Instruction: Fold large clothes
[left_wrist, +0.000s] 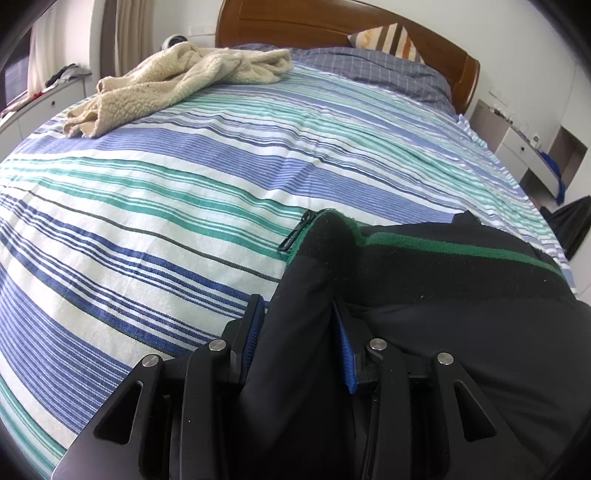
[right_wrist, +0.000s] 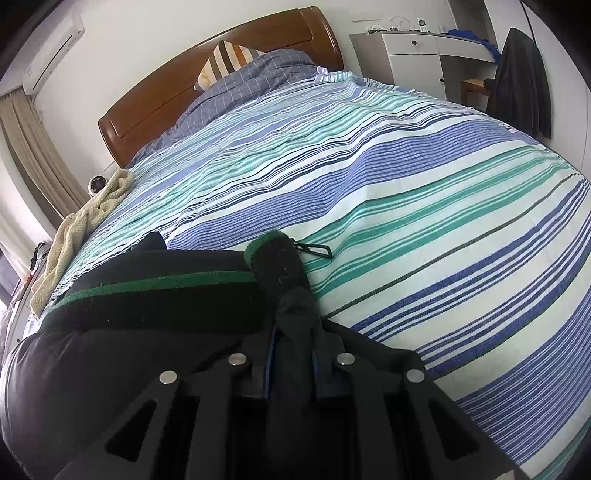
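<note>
A black jacket (left_wrist: 424, 295) with green trim and a zipper lies at the near edge of the striped bed (left_wrist: 184, 192). My left gripper (left_wrist: 299, 306) is shut on a fold of the jacket's left front edge, near the collar and the zipper pull (left_wrist: 293, 234). In the right wrist view the jacket (right_wrist: 147, 295) fills the lower left. My right gripper (right_wrist: 295, 332) is shut on a bunched fold of the jacket just below its collar end, beside the other zipper pull (right_wrist: 314, 250).
A cream fleece garment (left_wrist: 177, 85) lies crumpled at the bed's far left and shows in the right wrist view (right_wrist: 85, 221). Pillows (left_wrist: 388, 40) rest against the wooden headboard (right_wrist: 207, 74). White drawers (right_wrist: 417, 55) and a chair with dark cloth (right_wrist: 521, 81) stand beside the bed.
</note>
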